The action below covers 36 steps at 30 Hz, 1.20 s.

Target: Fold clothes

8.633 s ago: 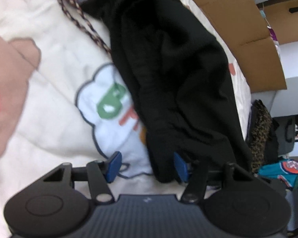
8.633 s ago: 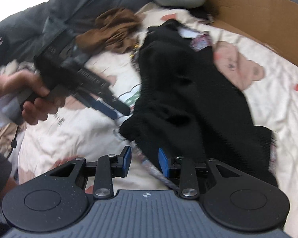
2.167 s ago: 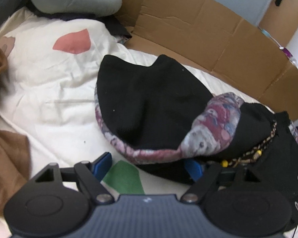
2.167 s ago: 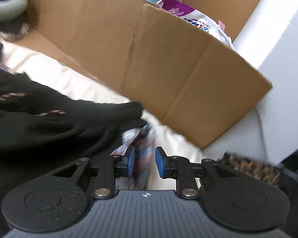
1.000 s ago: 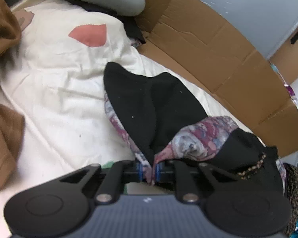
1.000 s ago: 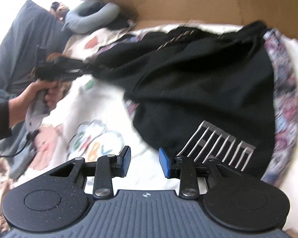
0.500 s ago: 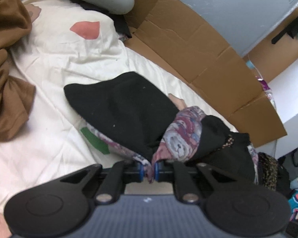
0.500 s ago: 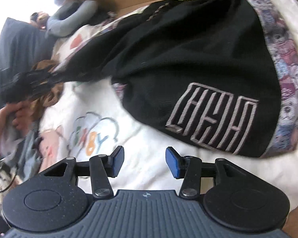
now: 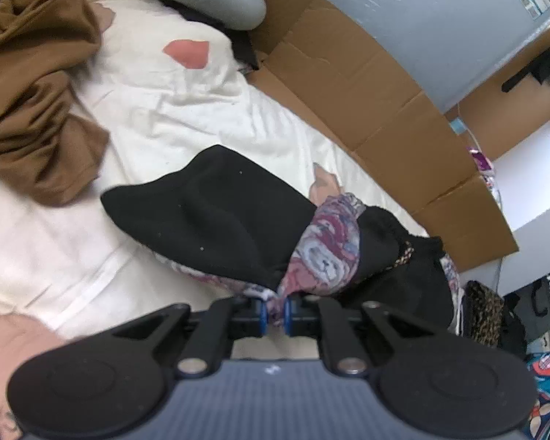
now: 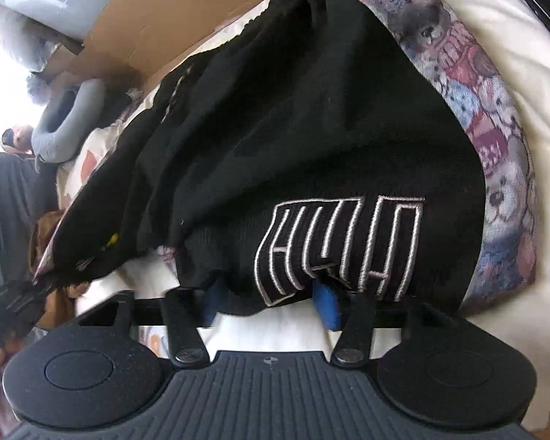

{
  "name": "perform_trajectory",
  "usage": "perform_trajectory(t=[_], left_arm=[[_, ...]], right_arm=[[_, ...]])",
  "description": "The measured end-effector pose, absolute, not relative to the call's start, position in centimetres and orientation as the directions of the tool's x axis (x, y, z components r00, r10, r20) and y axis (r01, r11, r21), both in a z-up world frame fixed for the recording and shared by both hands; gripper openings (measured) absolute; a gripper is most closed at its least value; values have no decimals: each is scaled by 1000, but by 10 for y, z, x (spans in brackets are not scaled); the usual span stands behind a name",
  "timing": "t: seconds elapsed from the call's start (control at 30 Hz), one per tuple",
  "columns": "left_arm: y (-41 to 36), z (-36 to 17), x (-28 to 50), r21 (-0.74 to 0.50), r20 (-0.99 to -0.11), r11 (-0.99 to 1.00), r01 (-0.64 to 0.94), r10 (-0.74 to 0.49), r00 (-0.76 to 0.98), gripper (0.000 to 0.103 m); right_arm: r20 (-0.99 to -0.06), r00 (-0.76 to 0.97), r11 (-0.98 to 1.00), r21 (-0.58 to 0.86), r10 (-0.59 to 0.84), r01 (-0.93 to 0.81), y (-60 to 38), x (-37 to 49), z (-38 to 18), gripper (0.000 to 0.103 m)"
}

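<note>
Mid-fold by the look of it. The black garment (image 9: pixel 216 216) sprawls across the cream bedsheet (image 9: pixel 187 110), with a brown heap to its left. The left gripper (image 9: pixel 274 311) pinches its bear-print edge; the right gripper (image 10: pixel 271 302) gapes around the hem, needing to close. The embroidered outline lettering (image 10: pixel 343 245) reads maybe "HUMAN", not clearly.

Black knit cloth garment (image 10: pixel 311 117): matt, finely ribbed, with raised pale embroidered lettering (image 10: pixel 341 245) and a soft bear-print woven lining (image 10: pixel 495 139). Cream cotton bedsheet (image 9: pixel 187 110): matt, creased. Brown cloth heap (image 9: pixel 29 84): slight sheen. Tan cardboard panel (image 9: pixel 366 84): dull, creased. Gripper bodies: matt black plastic.
</note>
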<state>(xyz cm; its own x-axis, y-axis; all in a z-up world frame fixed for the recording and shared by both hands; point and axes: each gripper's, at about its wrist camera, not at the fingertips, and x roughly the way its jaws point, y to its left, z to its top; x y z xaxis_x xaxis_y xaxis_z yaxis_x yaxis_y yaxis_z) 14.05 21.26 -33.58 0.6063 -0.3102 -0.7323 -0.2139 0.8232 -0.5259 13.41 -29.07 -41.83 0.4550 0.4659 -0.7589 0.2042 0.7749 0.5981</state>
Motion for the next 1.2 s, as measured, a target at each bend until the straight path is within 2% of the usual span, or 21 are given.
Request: perform_trajectory(t=[0.03, 0.2, 0.8, 1.2], left_arm=[[215, -333, 136, -526, -734, 822, -220, -307, 606, 8], [224, -324, 120, -519, -747, 819, -245, -296, 595, 8], [233, -290, 30, -495, -801, 806, -326, -277, 531, 7], [217, -258, -20, -507, -803, 785, -357, -279, 526, 7]], right_arm=[[-766, 452, 790, 583, 457, 189, -289, 134, -418, 18], [-794, 452, 854, 506, 407, 119, -287, 126, -404, 5], [-859, 415, 937, 346, 300, 40, -337, 60, -337, 3], [-878, 393, 955, 298, 274, 1, -368, 23, -294, 2]])
